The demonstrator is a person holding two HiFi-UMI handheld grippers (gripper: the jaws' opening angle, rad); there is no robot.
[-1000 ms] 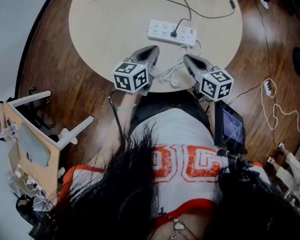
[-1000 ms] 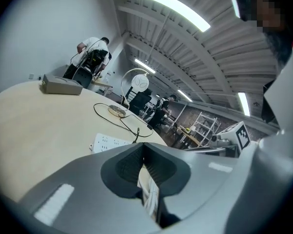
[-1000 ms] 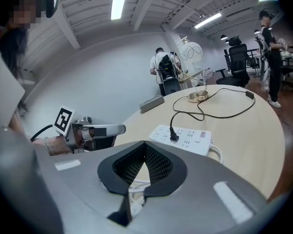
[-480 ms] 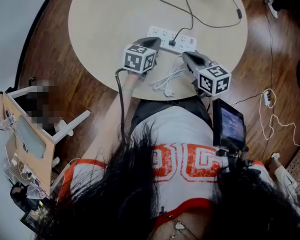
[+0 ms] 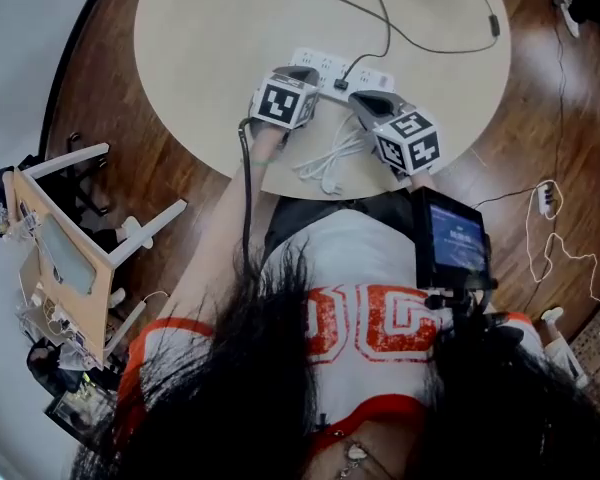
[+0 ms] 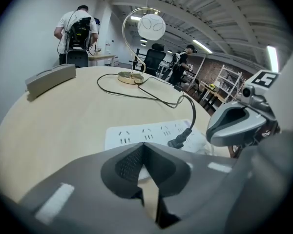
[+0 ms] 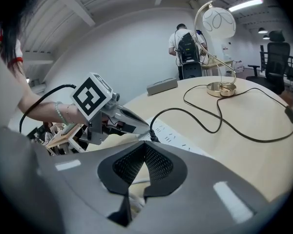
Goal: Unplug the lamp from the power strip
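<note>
A white power strip [image 5: 325, 68] lies on the round beige table [image 5: 210, 58], with the lamp's black plug [image 5: 346, 85] seated in it. The plug's black cord [image 5: 400, 33] runs to the far edge, where the gold arc lamp [image 6: 136, 48] stands. My left gripper [image 5: 306, 72] hovers over the strip's left part, jaws shut and empty. My right gripper [image 5: 359, 98] is just right of the plug, also shut with nothing between its jaws. In the left gripper view the plug [image 6: 181, 139] sits ahead and to the right; in the right gripper view the plug [image 7: 154, 138] is just beyond my jaw tips.
A coil of white cable [image 5: 330, 160] lies at the table's near edge. A grey box [image 6: 51, 79] rests at the far left. An in-line switch [image 5: 495, 25] hangs on the lamp cord. A wooden rack [image 5: 60, 258] stands on the floor to the left. People [image 6: 75, 30] stand beyond the table.
Both grippers have moved forward from the table's near edge to the power strip, the left one the farther. Both stayed shut.
</note>
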